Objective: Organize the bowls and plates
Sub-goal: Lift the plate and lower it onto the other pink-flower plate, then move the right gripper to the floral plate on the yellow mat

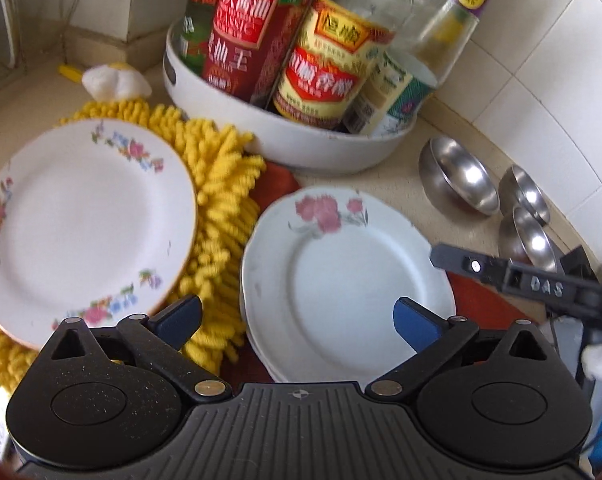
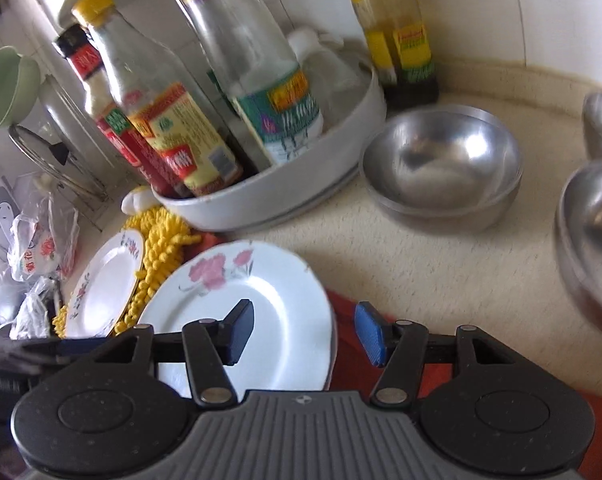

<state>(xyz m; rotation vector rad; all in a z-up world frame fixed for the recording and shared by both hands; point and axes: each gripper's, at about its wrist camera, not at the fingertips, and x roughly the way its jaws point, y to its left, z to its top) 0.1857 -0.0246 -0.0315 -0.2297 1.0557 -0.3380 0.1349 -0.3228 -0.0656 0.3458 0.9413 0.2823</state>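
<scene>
A round white tray (image 1: 261,136) stands at the far side of the counter (image 2: 441,264), crowded with sauce bottles — a red-labelled soy bottle (image 1: 247,28), a yellow-and-red labelled one (image 1: 325,76), a clear bottle with a green label (image 2: 261,76). Just right of the tray stands a yellow-labelled bottle (image 2: 401,36). A yellow chenille mat (image 1: 225,196) lies near the tray's left, an orange cloth (image 2: 353,364) nearer. Crumpled plastic bags (image 2: 33,256) sit far left — a green cup (image 2: 9,88) above them.

Bottle (image 1: 257,28) tops are cut off by the upper edge of the left wrist view. Labels are blurred, print unreadable. A steel bowl (image 2: 593,236) is cropped at the right edge. The plate stack (image 1: 341,276) count is obscured by gripper bodies.
</scene>
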